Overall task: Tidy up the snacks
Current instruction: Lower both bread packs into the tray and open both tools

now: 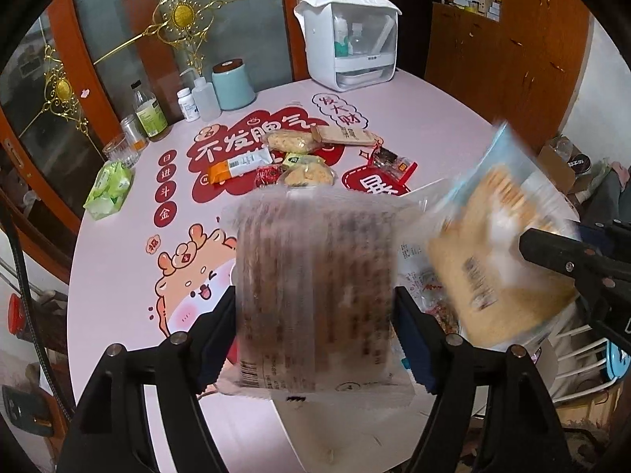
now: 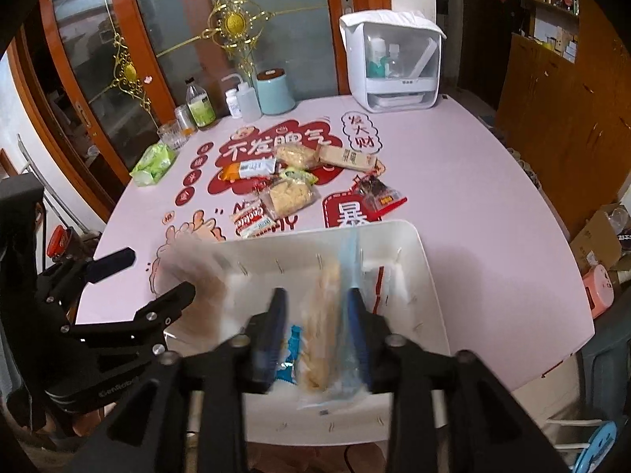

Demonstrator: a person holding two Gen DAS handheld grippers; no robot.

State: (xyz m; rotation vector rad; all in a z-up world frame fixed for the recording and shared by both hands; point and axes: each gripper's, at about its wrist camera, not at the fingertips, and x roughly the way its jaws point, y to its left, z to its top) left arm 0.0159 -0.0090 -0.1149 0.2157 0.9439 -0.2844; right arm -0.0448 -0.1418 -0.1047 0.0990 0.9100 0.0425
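My left gripper (image 1: 315, 311) is shut on a clear packet of brown biscuits (image 1: 315, 295), held above the near edge of the pink table; the packet is motion-blurred. My right gripper (image 2: 315, 311) is shut on a blue-edged packet of pale crackers (image 2: 327, 315), held edge-on over a white bin (image 2: 426, 260). That packet also shows in the left wrist view (image 1: 501, 248), with the right gripper's fingers (image 1: 552, 252) on it. A pile of several snack packets (image 2: 292, 185) lies in the middle of the table.
A white dispenser box (image 2: 394, 67) stands at the table's far edge. Bottles, a teal canister (image 2: 274, 90), a glass and a green tissue pack (image 2: 154, 163) line the far left. A wooden cabinet (image 2: 560, 118) stands to the right.
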